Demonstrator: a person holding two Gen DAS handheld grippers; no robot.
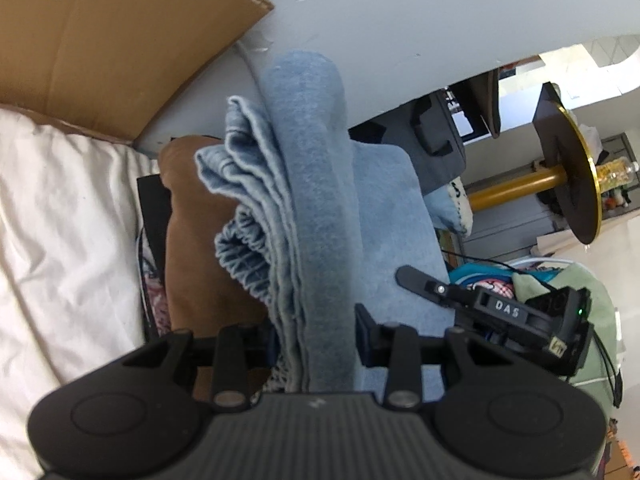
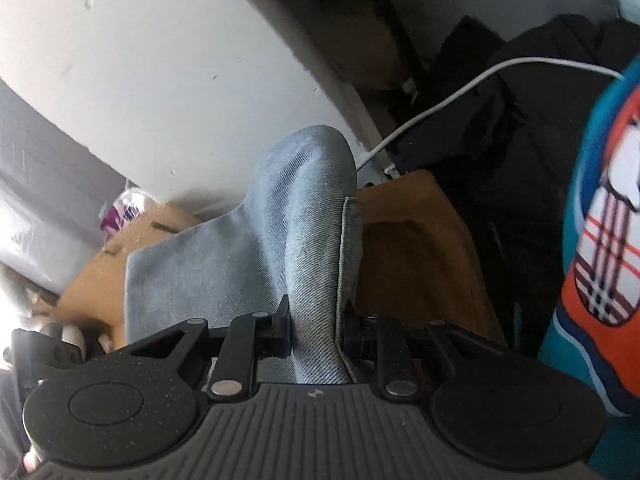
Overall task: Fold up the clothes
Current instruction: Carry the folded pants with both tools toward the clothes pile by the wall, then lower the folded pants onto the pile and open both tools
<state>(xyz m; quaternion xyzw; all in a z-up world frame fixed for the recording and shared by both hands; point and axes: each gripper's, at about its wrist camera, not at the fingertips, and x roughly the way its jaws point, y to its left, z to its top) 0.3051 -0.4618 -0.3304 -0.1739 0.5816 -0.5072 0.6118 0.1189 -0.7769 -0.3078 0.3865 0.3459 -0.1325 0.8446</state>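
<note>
Left wrist view: left gripper [image 1: 316,344] clamped on a thick stack of layers of the light-blue denim garment [image 1: 312,208]; gathered elastic waistband [image 1: 244,256] shows at the left edge. Garment already doubled several times, held above a brown cushion [image 1: 188,264], white sheet [image 1: 60,216] to the left. Right gripper [image 1: 416,280] seen here pinching the far edge.

Right wrist view: right gripper [image 2: 316,332] clenched on a thinner fold, hemmed edge [image 2: 348,248] visible. Left gripper not clearly visible here. White cable [image 2: 460,96] behind.

Judgement: folding well advanced; setting the bundle down flat remains.
</note>
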